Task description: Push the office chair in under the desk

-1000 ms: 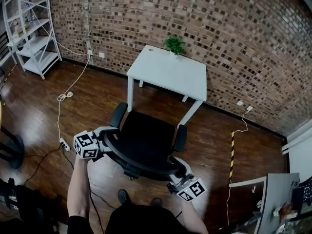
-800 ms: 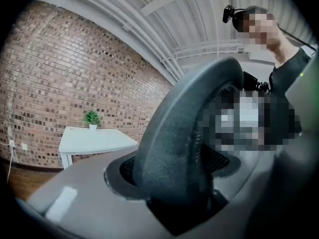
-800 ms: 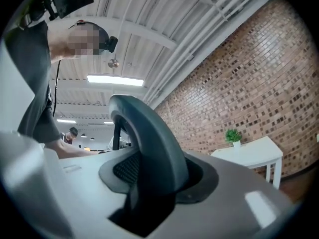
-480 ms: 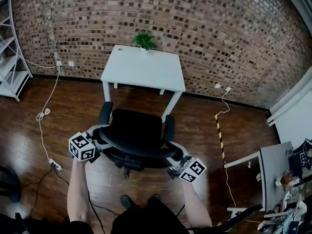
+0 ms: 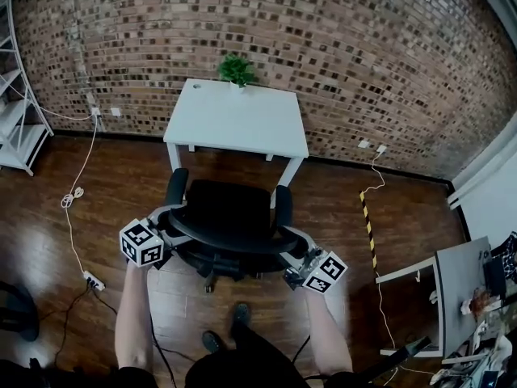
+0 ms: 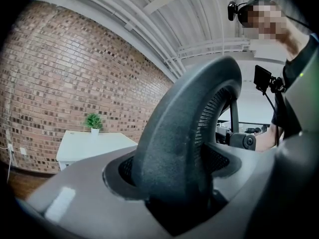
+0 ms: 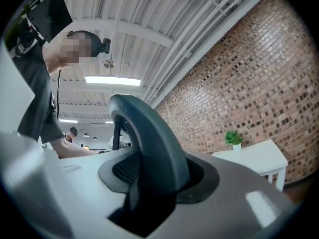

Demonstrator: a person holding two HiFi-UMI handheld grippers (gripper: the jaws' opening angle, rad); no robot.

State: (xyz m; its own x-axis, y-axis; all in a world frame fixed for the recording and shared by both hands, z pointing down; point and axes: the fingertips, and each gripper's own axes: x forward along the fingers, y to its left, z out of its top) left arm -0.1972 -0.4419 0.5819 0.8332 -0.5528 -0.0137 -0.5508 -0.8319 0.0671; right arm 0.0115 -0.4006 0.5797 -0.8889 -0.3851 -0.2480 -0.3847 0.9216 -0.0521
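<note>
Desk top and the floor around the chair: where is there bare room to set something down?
White desk: bare all over except the potted plant at its back edge. Floor right of the office chair: bare up to the striped tape. Left of the chair: a white cable and a power strip lie there. Between chair and desk: tight.

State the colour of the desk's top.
White; the desk shows best in the head view.

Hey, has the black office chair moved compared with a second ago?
Yes. The black office chair has rolled toward the white desk and turned to face it; it was angled before and now sits squarely in front of it.
</note>
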